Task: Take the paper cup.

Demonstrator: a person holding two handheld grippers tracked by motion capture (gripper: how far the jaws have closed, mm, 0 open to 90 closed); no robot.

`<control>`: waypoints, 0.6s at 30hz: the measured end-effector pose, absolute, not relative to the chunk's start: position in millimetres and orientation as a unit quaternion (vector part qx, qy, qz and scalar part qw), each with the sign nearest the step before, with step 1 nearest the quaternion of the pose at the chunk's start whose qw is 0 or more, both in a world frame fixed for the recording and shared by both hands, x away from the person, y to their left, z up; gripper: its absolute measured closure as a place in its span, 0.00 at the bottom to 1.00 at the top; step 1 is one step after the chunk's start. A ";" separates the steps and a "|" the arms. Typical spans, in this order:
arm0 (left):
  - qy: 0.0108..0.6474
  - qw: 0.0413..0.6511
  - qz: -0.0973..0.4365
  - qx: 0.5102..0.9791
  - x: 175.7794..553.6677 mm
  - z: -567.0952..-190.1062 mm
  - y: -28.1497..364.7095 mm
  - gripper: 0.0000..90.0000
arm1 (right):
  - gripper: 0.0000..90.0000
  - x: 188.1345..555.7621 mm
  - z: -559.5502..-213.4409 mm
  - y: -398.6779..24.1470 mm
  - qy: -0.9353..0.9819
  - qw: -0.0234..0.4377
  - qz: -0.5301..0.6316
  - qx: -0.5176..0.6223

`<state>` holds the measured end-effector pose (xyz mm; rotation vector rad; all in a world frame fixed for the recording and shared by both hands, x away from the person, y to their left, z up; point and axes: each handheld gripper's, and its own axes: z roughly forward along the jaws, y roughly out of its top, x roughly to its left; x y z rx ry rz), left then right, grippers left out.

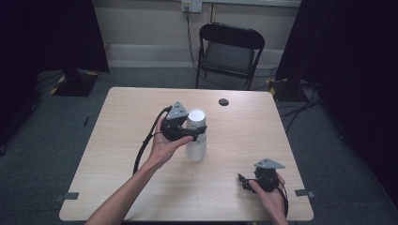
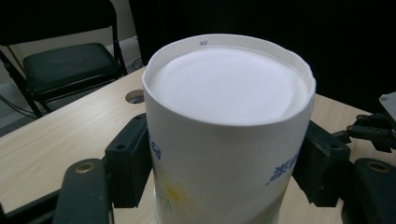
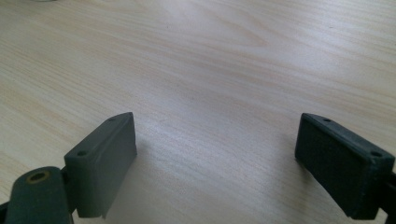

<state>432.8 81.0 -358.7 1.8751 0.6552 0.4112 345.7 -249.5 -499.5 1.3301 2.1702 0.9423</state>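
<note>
A white paper cup with blue and yellow print is upside down, its flat base up. It tops a short stack of like cups standing mid-table. My left gripper comes in from the left and is shut on the top cup, one pad pressed on each side of its wall. The top cup looks slightly tilted on the stack. My right gripper rests low at the table's front right, open, with bare wood between its jaws.
The wooden table has a round cable hole at its far edge. A black folding chair stands behind the table. Cables lie on the floor to the right. Dark curtains flank both sides.
</note>
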 end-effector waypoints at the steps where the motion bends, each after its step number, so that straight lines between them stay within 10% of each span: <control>1: 0.270 0.531 0.173 0.785 432.1 -355.4 81.2 0.34 | 0.13 345.7 -499.5 -249.5 0.781 0.212 0.339 0.479; 18: 0.272 0.550 0.176 0.770 430.5 -338.8 83.7 0.34 | 0.13 345.8 -499.5 -249.5 0.782 0.212 0.339 0.479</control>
